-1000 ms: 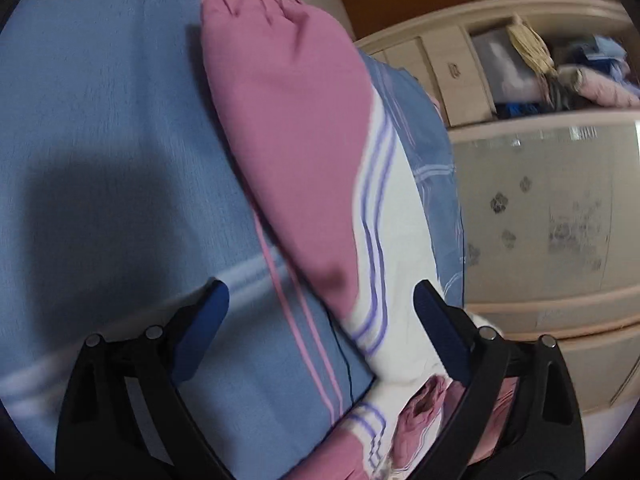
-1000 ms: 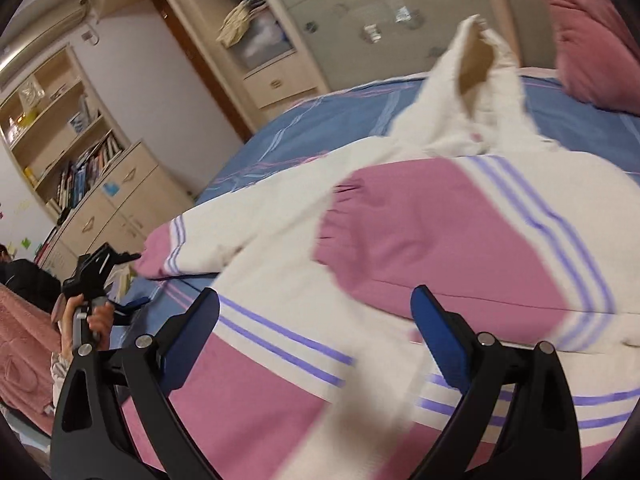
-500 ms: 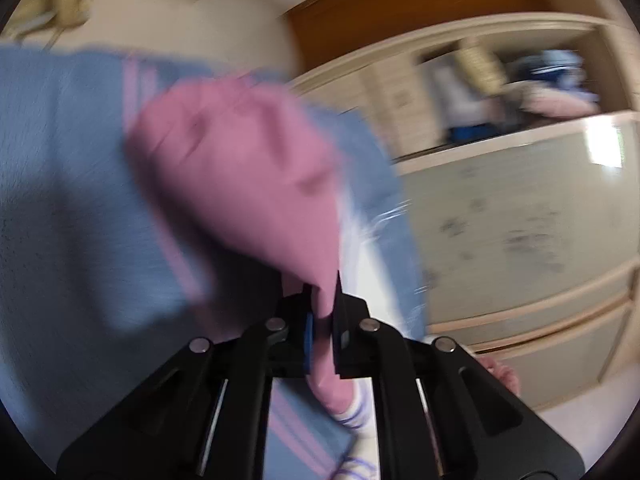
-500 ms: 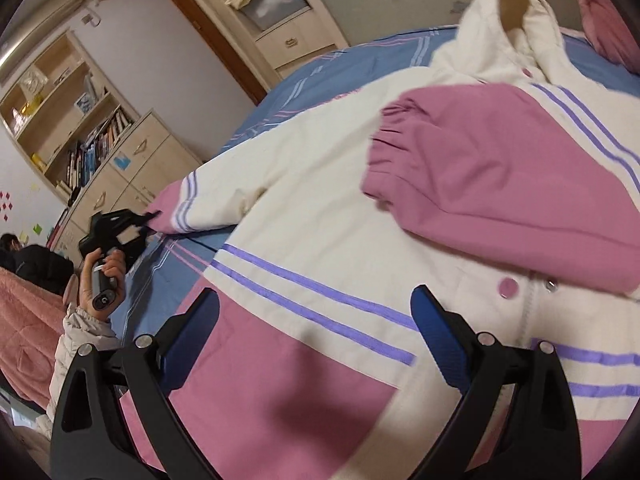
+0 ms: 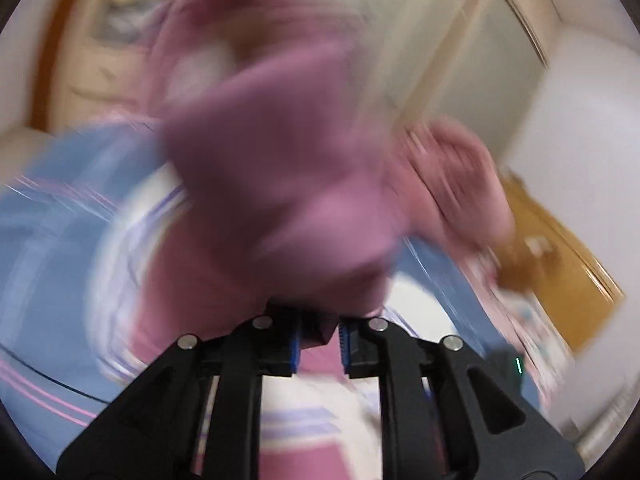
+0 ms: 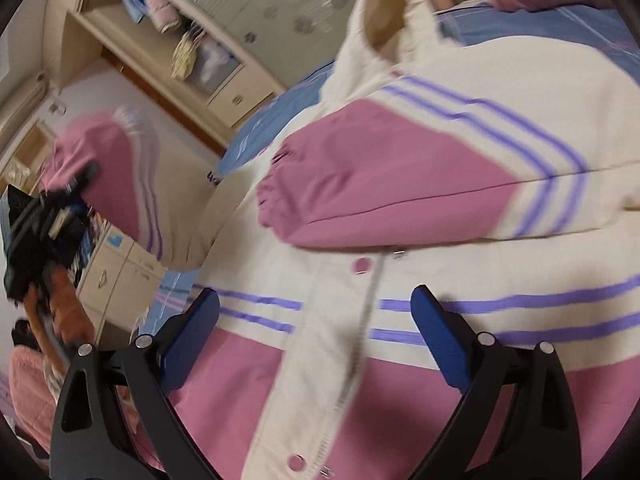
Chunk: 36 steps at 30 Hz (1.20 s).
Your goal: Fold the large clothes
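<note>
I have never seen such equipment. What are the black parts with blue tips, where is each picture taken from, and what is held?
They are hand-held tongs; a person carries one in each hand, each with a camera looking along its fingers. The blurred picture comes from the left tongs: they are shut on the pink sleeve, lifted off the bed. The sharper one comes from the right tongs, open and empty above the jacket spread on the blue bedsheet. The other sleeve lies folded across its front.
</note>
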### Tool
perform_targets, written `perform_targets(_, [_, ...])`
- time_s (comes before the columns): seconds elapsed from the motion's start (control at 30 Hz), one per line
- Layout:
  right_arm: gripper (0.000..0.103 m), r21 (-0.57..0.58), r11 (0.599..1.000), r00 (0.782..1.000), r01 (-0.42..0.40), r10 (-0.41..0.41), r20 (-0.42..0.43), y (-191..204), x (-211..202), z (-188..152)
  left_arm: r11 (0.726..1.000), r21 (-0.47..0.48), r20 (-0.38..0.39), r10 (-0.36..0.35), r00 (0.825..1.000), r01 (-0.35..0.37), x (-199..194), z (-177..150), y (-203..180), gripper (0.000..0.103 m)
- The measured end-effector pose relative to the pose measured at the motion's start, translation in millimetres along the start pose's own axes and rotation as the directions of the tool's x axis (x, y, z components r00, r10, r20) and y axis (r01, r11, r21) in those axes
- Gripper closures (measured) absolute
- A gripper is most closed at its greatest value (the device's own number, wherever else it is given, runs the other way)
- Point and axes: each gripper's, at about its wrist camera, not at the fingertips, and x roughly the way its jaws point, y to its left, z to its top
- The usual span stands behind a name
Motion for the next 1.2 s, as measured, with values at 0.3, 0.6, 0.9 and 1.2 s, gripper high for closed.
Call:
perform_targets(0.3, [0.006, 0.069, 0.997, 0.999, 0.037, -0.039, 0.035, -41.4, -33.4, 1.2, 0.985, -0.172, -0.128, -0.025, 0.991, 0.002, 29.5, -25.8, 37.7, 0.074])
perform_targets(0.6, [0.006, 0.090, 0.995, 0.996, 0.039, -0.031, -0.089, -23.5, 13.3, 14.7, 0.913, -0.369, -0.121, 0.137, 0.983, -0.173, -20.5, -17.0, 123.9, 0.047])
perform_targets(0.9, [0.073, -0.078, 0.993, 0.986, 0.089, -0.099, -0.134, 34.0, 45.2, 22.6, 0.871, -0.458, -0.139, 0.130, 0.982, -0.180, -20.0, -36.3, 156.6, 0.045])
perform_targets(1.2, [0.075, -0.124, 0.969, 0.945, 0.215, -0.174, 0.278, 64.7, -37.2, 102.7, 0.831, -0.541, -0.146, 0.056, 0.988, -0.127, -20.1, -38.7, 160.8, 0.033])
